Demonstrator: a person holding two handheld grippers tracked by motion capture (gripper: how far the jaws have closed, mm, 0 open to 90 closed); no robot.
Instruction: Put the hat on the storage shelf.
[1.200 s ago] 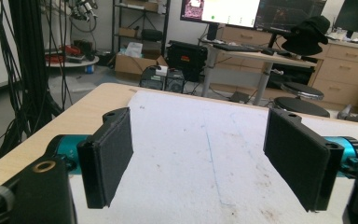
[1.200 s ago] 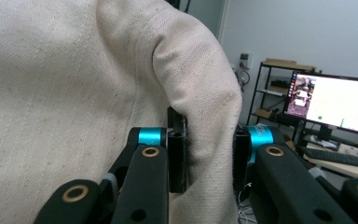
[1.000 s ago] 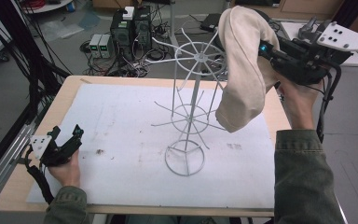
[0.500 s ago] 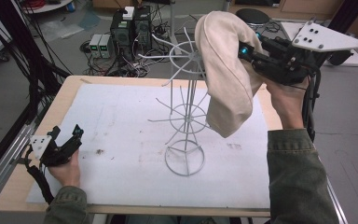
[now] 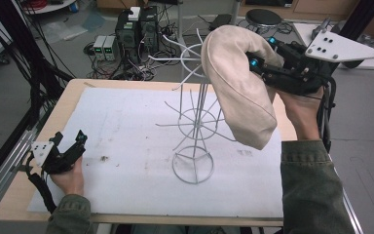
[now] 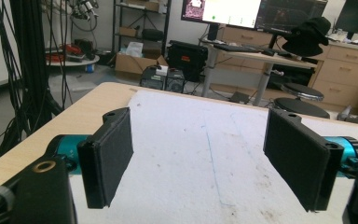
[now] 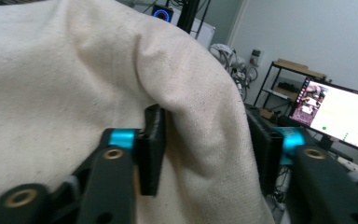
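The right hand-held gripper stood raised, jaws just opening, a fold of the cream cloth hat between them. The hat draped the white wire rack beside it, hiding the rack's top. The left hand-held gripper rested apart on the surface.

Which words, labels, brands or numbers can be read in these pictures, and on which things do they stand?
None can be read.
Monitor behind the table, left gripper view: bright windows, print too small to read.
Monitor in the right gripper view: coloured patches and dots, too blurred to read.
Black box on the floor: a red patch, not readable.
Cream cloth, wire rack and white mat: no print seen.
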